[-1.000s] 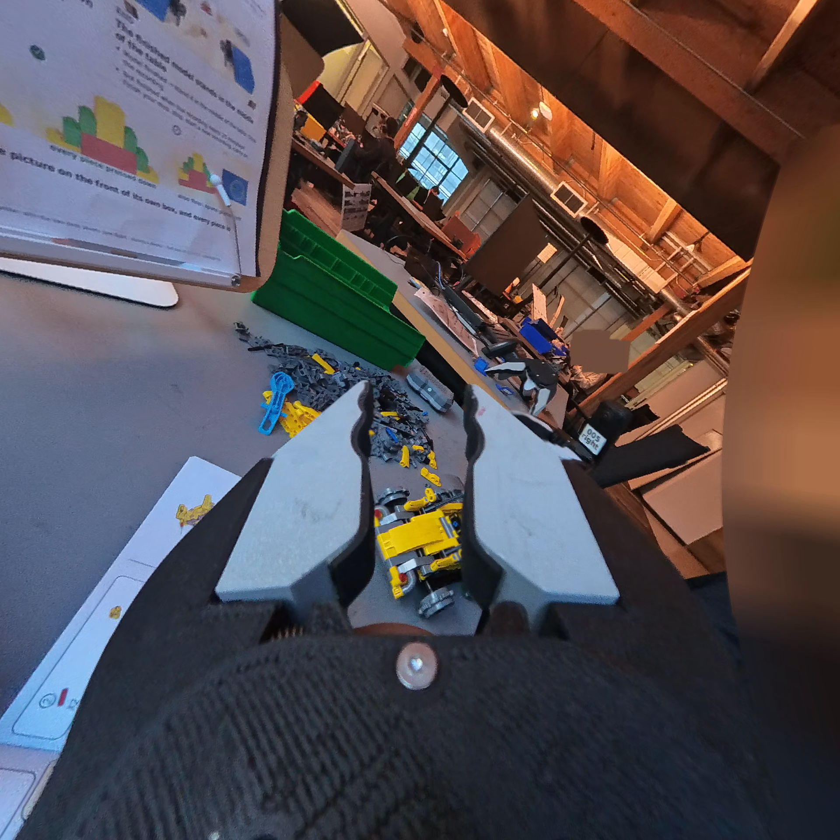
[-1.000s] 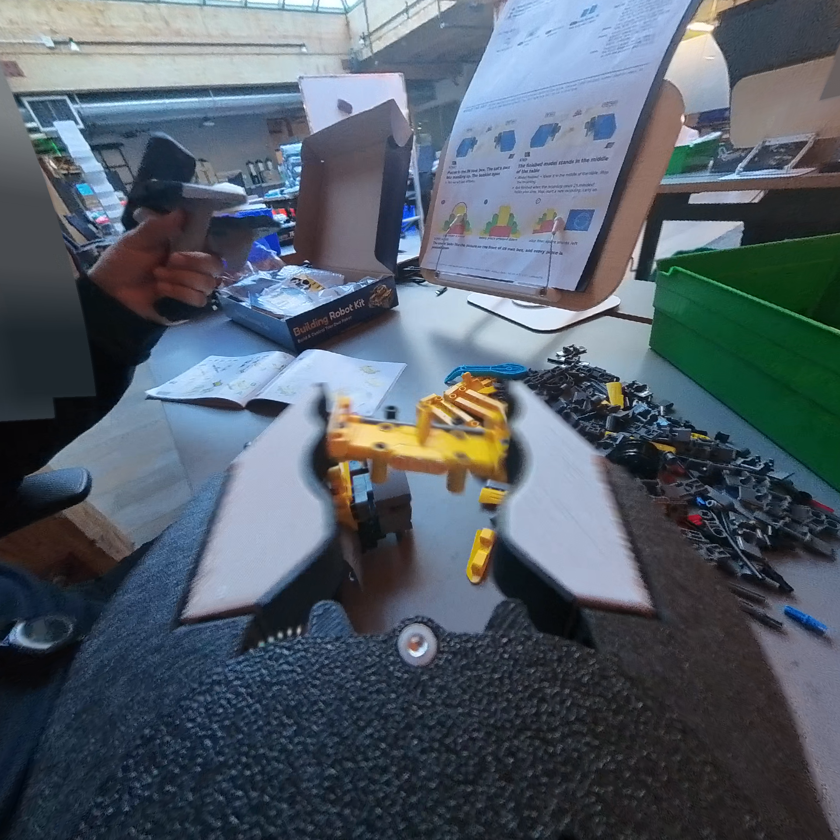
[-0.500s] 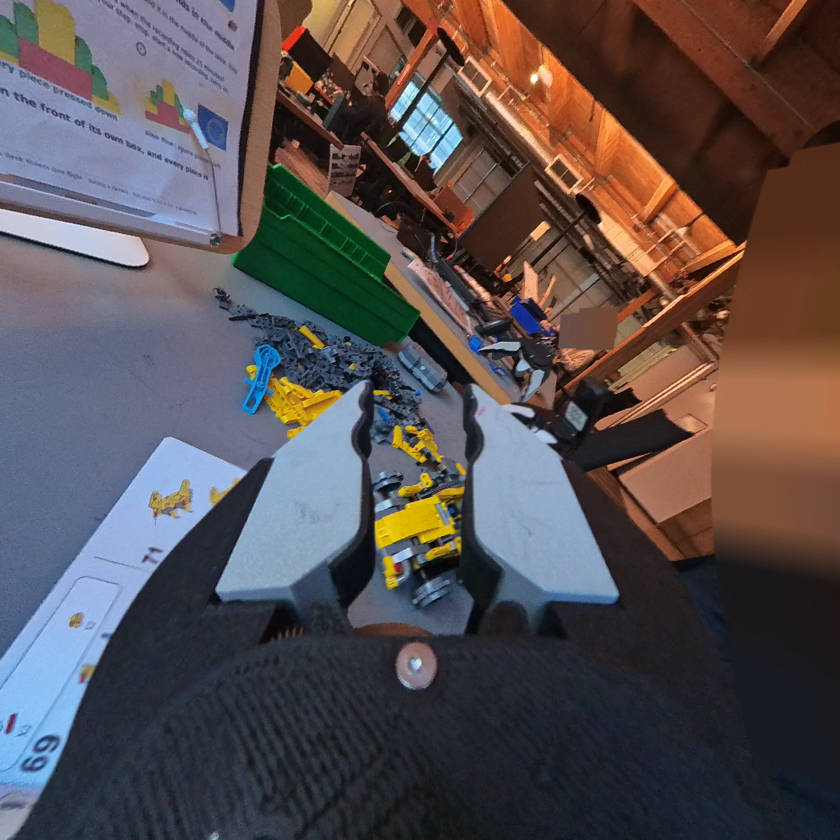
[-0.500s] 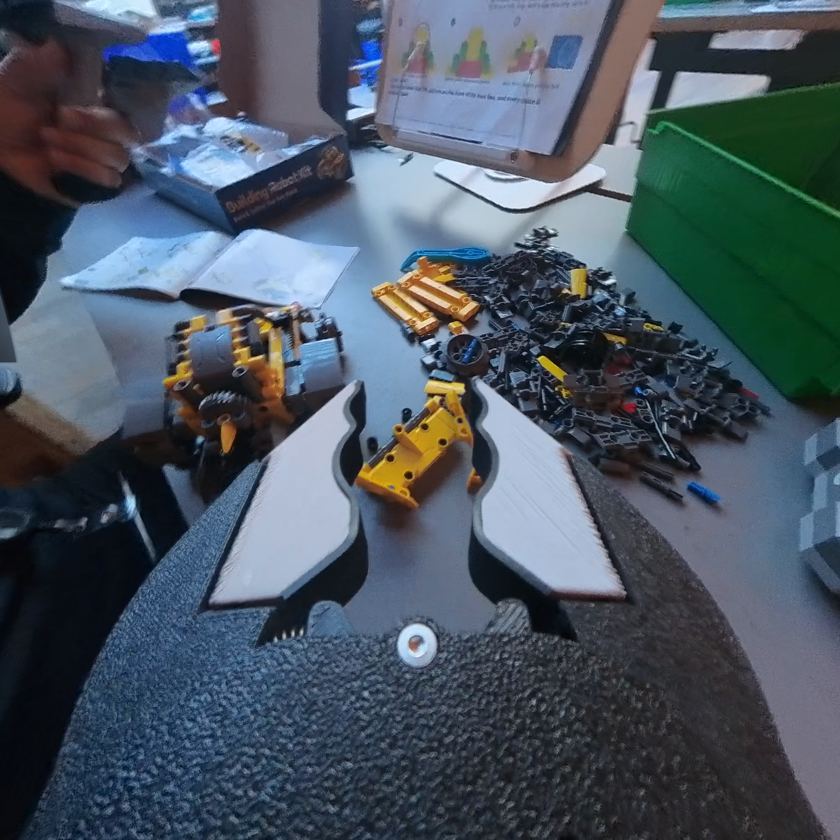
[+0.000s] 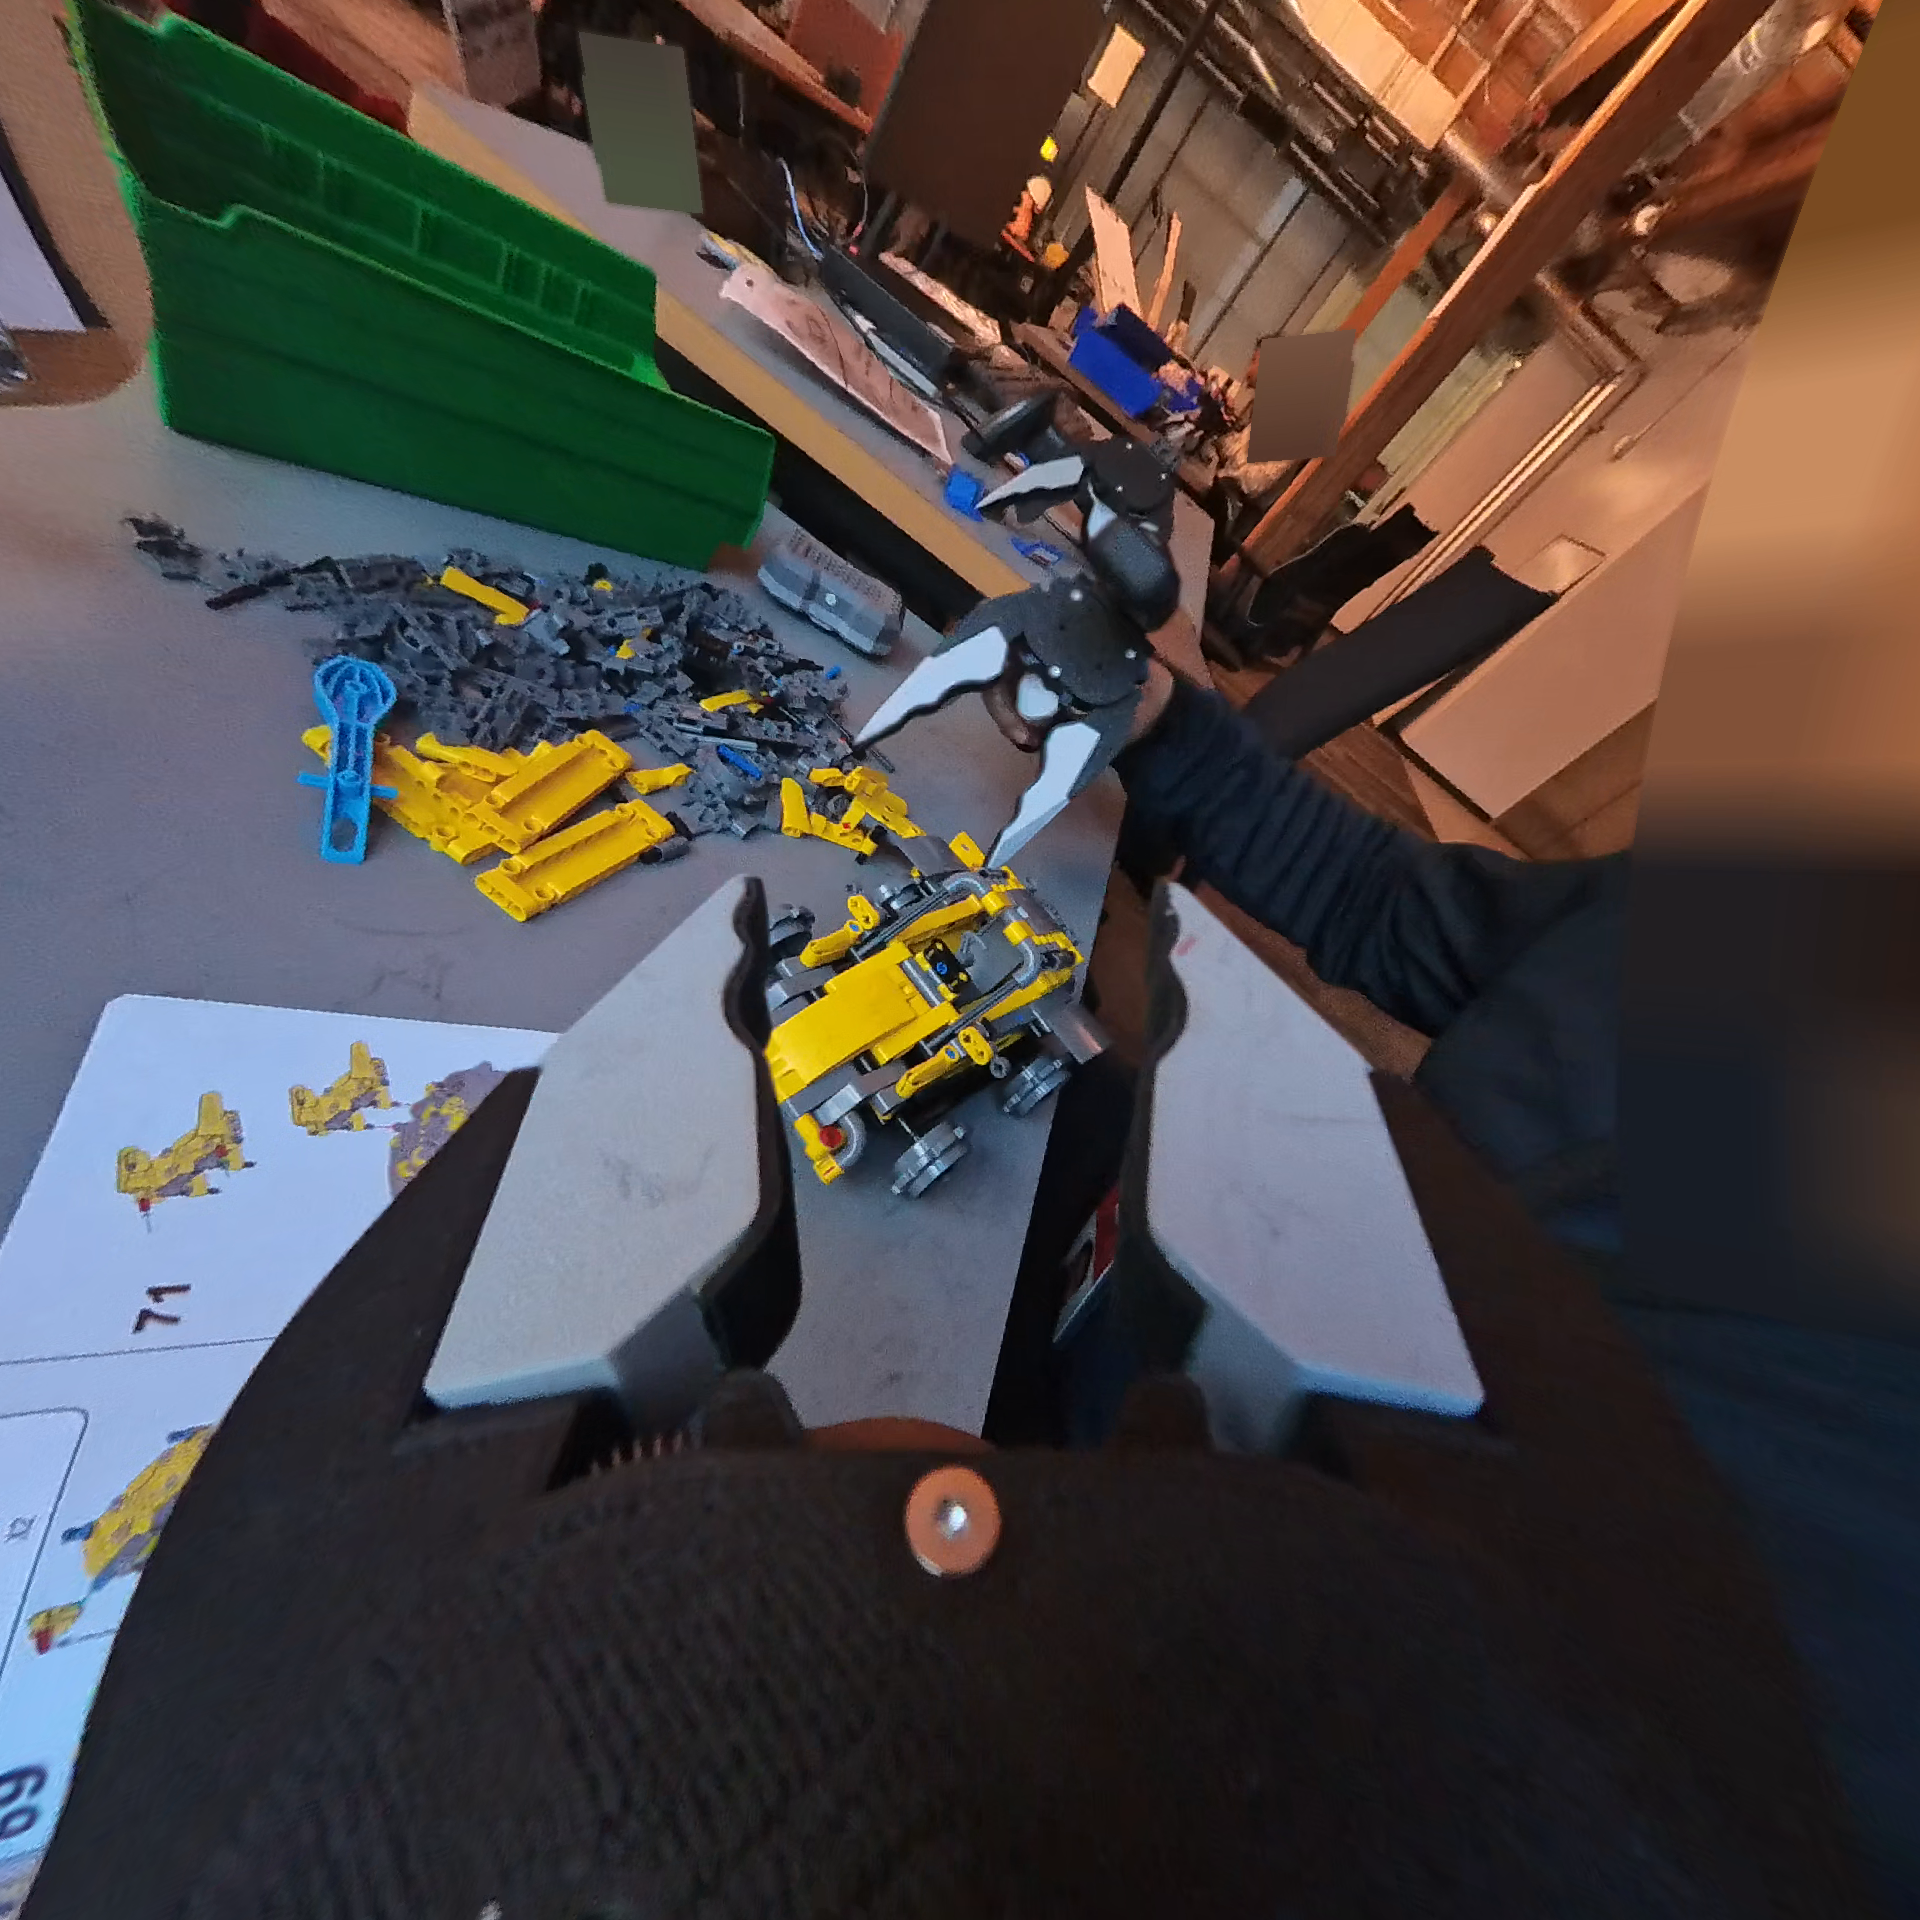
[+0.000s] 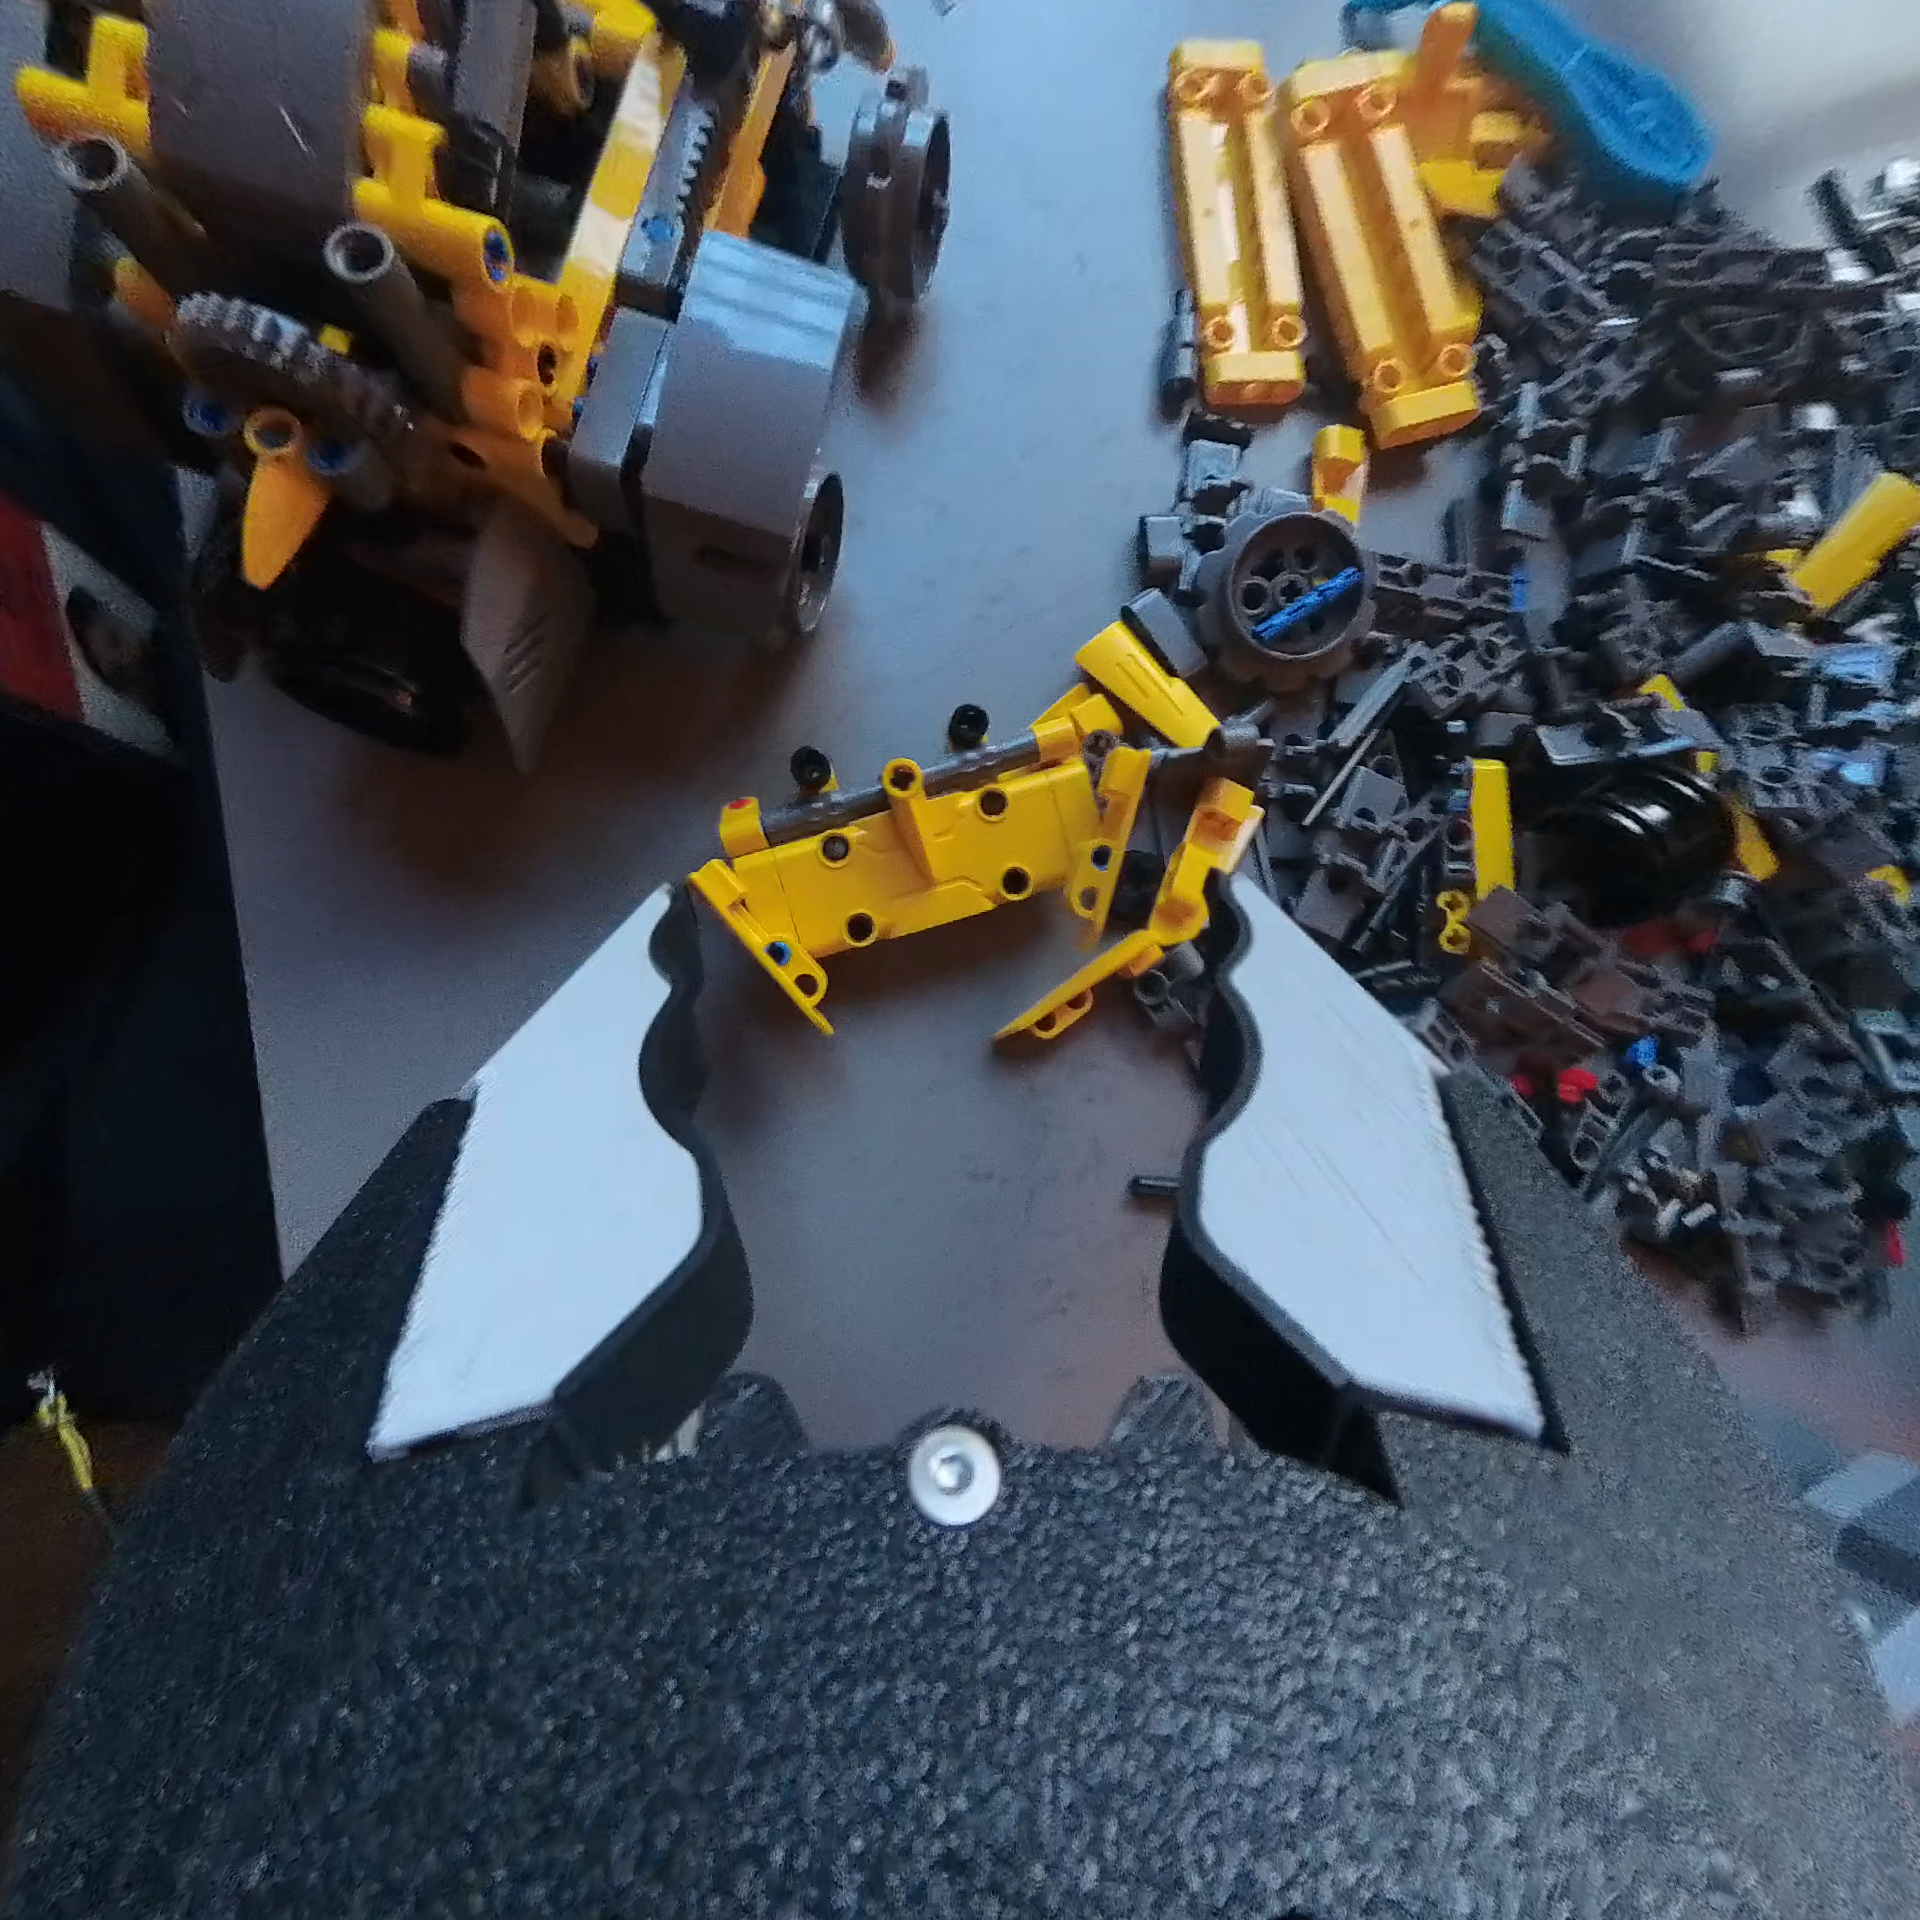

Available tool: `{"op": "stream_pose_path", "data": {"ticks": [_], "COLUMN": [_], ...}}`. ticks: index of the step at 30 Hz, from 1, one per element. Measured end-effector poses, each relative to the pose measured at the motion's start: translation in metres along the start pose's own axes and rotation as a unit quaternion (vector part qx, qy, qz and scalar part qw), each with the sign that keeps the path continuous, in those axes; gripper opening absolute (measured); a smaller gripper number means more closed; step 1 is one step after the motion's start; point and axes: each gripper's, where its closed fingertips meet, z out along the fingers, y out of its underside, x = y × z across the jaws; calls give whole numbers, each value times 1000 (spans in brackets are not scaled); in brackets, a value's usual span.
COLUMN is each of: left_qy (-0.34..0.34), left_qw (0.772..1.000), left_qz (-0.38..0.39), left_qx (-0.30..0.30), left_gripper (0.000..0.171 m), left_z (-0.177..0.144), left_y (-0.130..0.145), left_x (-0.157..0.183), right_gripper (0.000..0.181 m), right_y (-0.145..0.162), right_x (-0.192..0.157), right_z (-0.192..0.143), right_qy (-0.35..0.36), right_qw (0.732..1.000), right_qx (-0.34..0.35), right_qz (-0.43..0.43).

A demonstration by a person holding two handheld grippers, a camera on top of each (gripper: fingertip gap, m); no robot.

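Note:
A yellow and grey wheeled model (image 5: 914, 1018) stands on the grey table near its edge. My left gripper (image 5: 956, 914) is open and empty just above and in front of it, jaws wide apart. A yellow sub-assembly (image 6: 935, 852) lies on the table beside the model (image 6: 468, 312). My right gripper (image 6: 951, 904) is open, its fingertips on either side of the sub-assembly's near end, holding nothing. The right gripper also shows in the left wrist view (image 5: 930, 800), open, tips pointing down next to the model.
A pile of dark loose pieces (image 6: 1662, 727) lies right of the sub-assembly. Yellow panels (image 5: 540, 800) and a blue tool (image 5: 348, 748) lie at its edge. Stacked green bins (image 5: 416, 343) stand behind. An open instruction booklet (image 5: 208, 1143) lies at the left. The table edge (image 5: 1081, 894) runs beside the model. Left tips to right tips: about 30 cm.
My right gripper came down to the table, opened and let go of the yellow sub-assembly, which now lies there. My left gripper opened wider and moved closer to the model.

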Motion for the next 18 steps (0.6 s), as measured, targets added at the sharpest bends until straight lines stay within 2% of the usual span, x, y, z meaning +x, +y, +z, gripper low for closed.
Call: {"op": "stream_pose_path", "data": {"ticks": [4, 6, 10, 14, 16, 18], "left_qy": [9, 8, 8, 9, 10, 7], "left_qw": [1000, 1000, 999, 999, 999, 999], "left_qz": [-13, -23, -39, -45, -48, -44], "left_qx": [-1, 0, 1, 1, -1, -5], "left_gripper": [67, 66, 63, 61, 61, 61], "left_z": [4, 5, 6, 7, 8, 8], "left_y": [3, 4, 5, 6, 7, 8], "left_x": [-3, -9, -17, -21, -22, -20], "right_gripper": [92, 83, 74, 75, 86, 90], "right_y": [10, 11, -2, -1, 10, 21], "right_x": [-6, -10, -21, -27, -28, -33], "right_z": [9, 9, -3, -4, 1, 2], "right_qy": [-33, -43, -37, -30, -29, -25], "right_qw": [998, 997, 998, 999, 998, 996], "right_qx": [-38, -48, -24, -18, -51, -76], "right_qz": [-23, -30, -42, -39, -24, -23]}}
